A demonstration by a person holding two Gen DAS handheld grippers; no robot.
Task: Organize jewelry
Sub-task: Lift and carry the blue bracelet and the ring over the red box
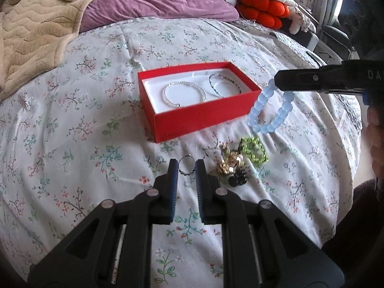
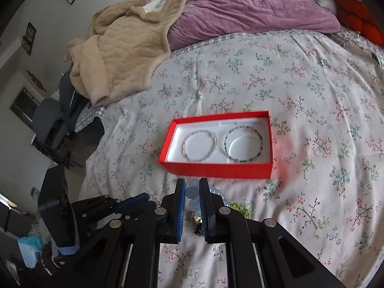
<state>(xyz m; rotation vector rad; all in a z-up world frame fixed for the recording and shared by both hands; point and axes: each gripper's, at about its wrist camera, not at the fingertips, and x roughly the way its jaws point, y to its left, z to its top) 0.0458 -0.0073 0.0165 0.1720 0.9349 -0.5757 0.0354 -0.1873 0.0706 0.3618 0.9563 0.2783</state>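
Nearest, at the bottom centre of the left view, the left gripper (image 1: 186,168) stands narrow over the floral quilt (image 1: 72,124), a small ring (image 1: 185,165) showing between its tips; whether the pads touch it cannot be told. Just right lie a gold tangle (image 1: 228,163) and green beads (image 1: 254,150). Further up at right, the right gripper (image 1: 278,81) pinches a blue bracelet (image 1: 271,110) hanging beside the red box (image 1: 199,117), which holds a clear bracelet (image 1: 184,94) and a dark bracelet (image 1: 224,85).

We see a bed (image 1: 72,124) with a floral cover. On it lie a red box (image 1: 204,117), a green bracelet (image 1: 254,150), a gold tangle (image 1: 228,164), a tan blanket (image 1: 36,31) and a purple pillow (image 1: 156,0).
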